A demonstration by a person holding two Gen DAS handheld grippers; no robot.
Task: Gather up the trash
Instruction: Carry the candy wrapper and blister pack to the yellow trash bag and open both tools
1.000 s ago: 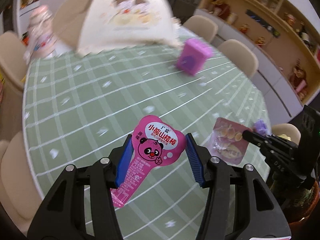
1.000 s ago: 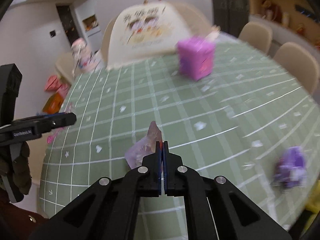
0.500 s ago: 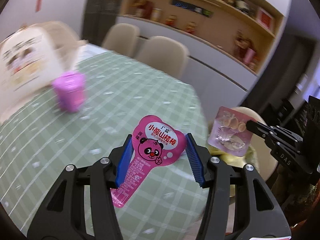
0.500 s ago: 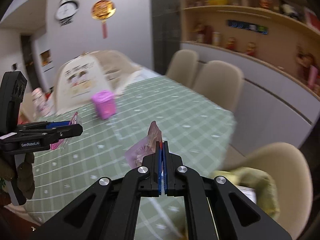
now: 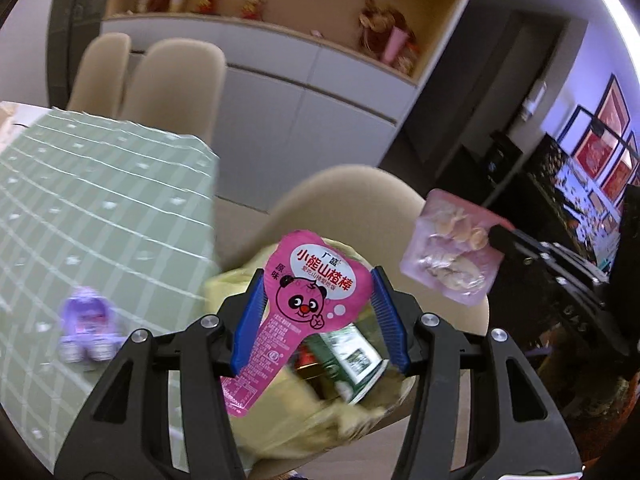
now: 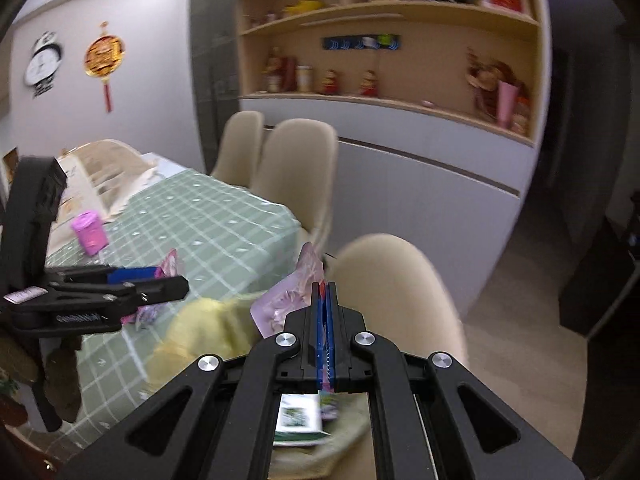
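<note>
My left gripper [image 5: 320,312] is shut on a pink panda-print snack wrapper [image 5: 308,296], its blue pads pressing both edges. It hangs over a yellow trash bag [image 5: 304,432] that sits on a beige chair [image 5: 360,192] and holds a green-and-white carton [image 5: 352,360]. My right gripper [image 6: 325,292] is shut on a pale pink clear snack packet [image 6: 288,300], also visible in the left wrist view as the packet [image 5: 452,256] held above the chair. From the right wrist, the left gripper [image 6: 160,280] is at left over the table edge, and the yellow bag [image 6: 208,332] lies below.
The table with a green checked cloth [image 5: 100,216] is at left, with a small purple toy [image 5: 88,328] near its edge and a pink cup [image 6: 90,232] further back. More beige chairs [image 6: 296,168] stand by a white cabinet with shelves [image 6: 400,80]. Open floor lies at right.
Both grippers swung away from the table top to the right, carrying their wrappers, and now hang over the yellow bag on the chair. Neither grip altered.
</note>
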